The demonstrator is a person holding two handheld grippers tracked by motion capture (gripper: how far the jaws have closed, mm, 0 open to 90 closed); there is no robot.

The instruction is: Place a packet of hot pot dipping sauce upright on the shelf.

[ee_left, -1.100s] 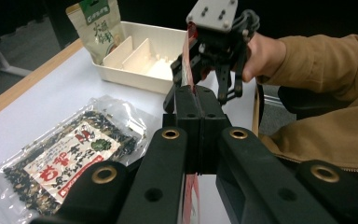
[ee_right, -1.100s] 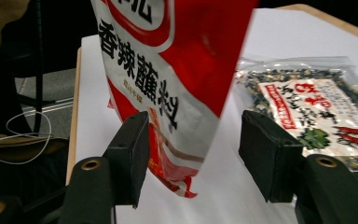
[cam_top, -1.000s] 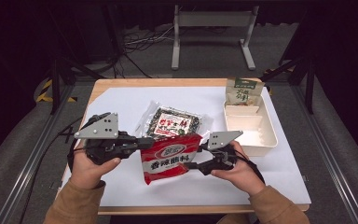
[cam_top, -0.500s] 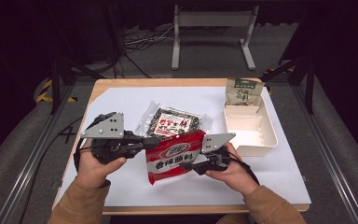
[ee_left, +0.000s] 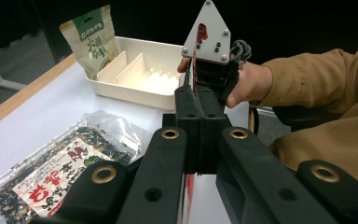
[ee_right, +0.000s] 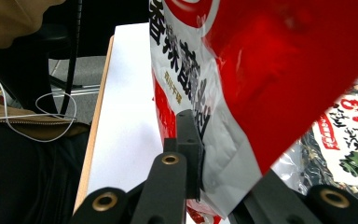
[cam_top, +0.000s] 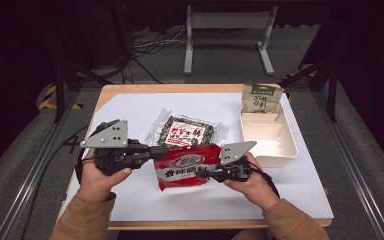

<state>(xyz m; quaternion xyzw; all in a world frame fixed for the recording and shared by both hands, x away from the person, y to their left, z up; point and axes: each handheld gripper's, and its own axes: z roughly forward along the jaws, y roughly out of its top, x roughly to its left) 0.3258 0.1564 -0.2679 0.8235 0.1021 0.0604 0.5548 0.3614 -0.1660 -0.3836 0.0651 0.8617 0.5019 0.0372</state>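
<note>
Grippers — left (cam_top: 161, 151), right (cam_top: 211, 174) — clamp red packet (cam_top: 187, 165); white Chinese lettering.

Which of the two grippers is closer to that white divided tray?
The right. The right gripper clamps the red packet just beside the white tray, while the left gripper grips the packet's far edge, farther from it.

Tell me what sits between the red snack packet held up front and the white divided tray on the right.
Only the right gripper clamping the red snack packet, then bare white table cover up to the white divided tray, per the high view.
</note>
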